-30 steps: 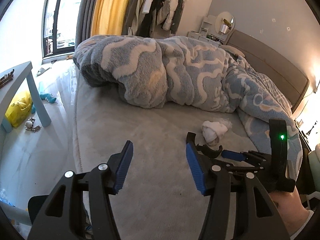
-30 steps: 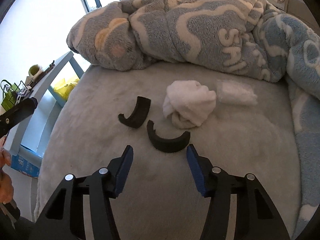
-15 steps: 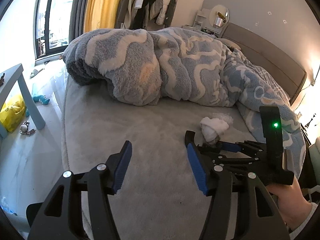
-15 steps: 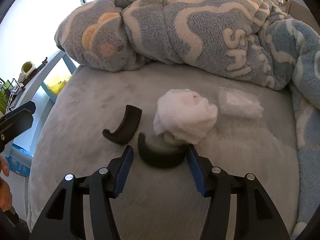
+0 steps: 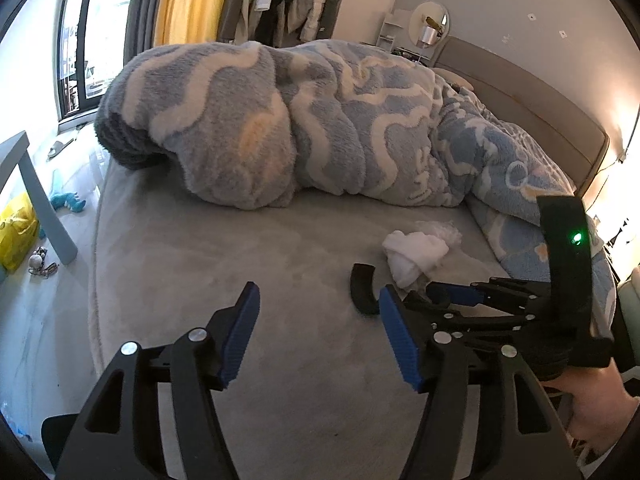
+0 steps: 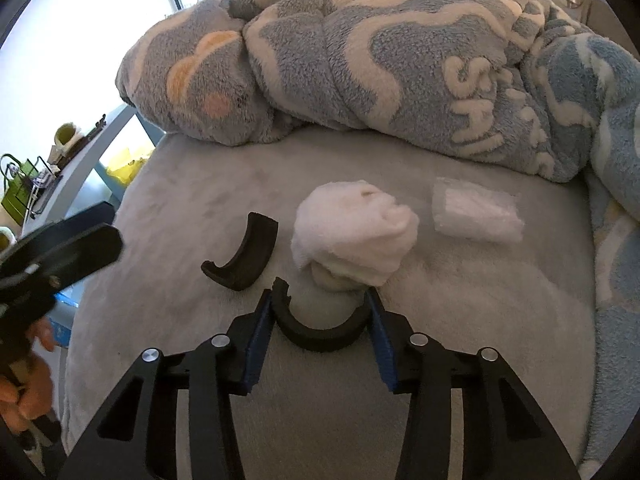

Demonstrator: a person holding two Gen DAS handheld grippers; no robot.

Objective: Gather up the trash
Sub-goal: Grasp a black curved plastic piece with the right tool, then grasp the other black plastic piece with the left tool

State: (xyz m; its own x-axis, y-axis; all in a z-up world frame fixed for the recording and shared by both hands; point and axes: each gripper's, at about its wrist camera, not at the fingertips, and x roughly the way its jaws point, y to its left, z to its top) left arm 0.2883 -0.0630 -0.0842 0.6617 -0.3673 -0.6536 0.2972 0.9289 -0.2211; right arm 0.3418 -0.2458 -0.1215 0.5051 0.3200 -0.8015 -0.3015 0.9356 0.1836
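On the grey bed sheet (image 6: 460,340) lie two curved black plastic pieces, a crumpled white tissue wad (image 6: 352,236) and a flat clear-white wrapper (image 6: 476,212). My right gripper (image 6: 320,320) has its blue pads touching both ends of the near black piece (image 6: 320,334), with the wad's lower end resting inside its curve. The other black piece (image 6: 244,256) lies free to the left. My left gripper (image 5: 320,336) is open and empty above the sheet; the free black piece (image 5: 362,288) and the wad (image 5: 416,252) lie ahead and to its right.
A bunched blue and white fleece blanket (image 5: 320,120) covers the far half of the bed. A light blue table leg (image 5: 44,204), a yellow bag (image 5: 16,232) and small toys are on the floor at left. The headboard (image 5: 520,96) is at the back right.
My right gripper moved forward and its jaws closed in around the near black piece under the tissue wad. My left gripper drifted closer to the blanket and stayed open.
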